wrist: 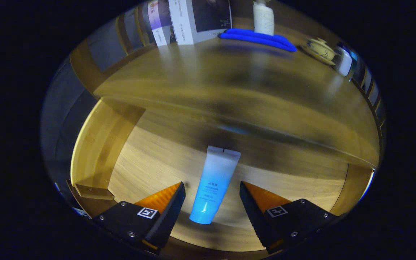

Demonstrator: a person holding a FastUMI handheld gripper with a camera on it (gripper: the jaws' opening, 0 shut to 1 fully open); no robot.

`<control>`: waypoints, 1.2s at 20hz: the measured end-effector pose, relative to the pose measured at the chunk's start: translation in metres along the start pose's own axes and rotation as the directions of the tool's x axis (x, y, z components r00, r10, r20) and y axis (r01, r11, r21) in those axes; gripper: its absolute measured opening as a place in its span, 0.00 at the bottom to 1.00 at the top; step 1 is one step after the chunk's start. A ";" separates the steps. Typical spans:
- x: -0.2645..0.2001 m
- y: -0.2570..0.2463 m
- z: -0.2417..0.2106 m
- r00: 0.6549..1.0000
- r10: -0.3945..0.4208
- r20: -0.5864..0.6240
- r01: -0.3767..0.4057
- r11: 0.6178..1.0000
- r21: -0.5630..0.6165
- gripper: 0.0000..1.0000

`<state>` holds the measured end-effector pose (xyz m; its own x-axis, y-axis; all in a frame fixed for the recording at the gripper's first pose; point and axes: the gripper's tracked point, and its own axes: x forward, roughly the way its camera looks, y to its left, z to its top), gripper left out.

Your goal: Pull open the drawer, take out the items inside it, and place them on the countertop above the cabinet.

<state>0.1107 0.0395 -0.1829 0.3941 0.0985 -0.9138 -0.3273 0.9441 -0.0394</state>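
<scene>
The wooden drawer (96, 144) stands pulled open below the countertop (229, 79). On its floor lies a white-to-blue squeeze tube (215, 184), cap end toward me and flat crimped end pointing under the countertop. My gripper (212, 191) hovers over the drawer, open, with one finger on each side of the tube's lower half. Neither finger touches the tube; a gap shows on both sides.
On the countertop's far side lie a folded blue cloth (258, 38), a white wrapped roll (264, 18), books (193, 20) leaning upright, a small lidded ceramic pot (320, 48) and a white cup (345, 61). The drawer's side walls rise left and right of the fingers.
</scene>
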 end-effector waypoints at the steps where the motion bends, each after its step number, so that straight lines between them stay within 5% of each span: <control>1: -0.001 -0.002 0.002 1.000 -0.012 0.010 0.012 1.000 -0.005 0.94; 3: -0.001 -0.003 0.001 1.000 0.000 0.005 0.000 1.000 0.017 0.88; 8: -0.011 -0.006 -0.010 0.998 0.057 -0.015 -0.058 0.998 -0.011 0.32; 12: -0.030 -0.022 -0.001 0.997 0.031 0.065 -0.023 0.993 -0.115 0.30; 24: -0.125 0.026 0.021 0.938 0.216 0.272 -0.172 0.969 -0.176 0.30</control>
<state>0.0704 0.0583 -0.0611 0.5325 0.3817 -0.7555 -0.5362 0.8427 0.0478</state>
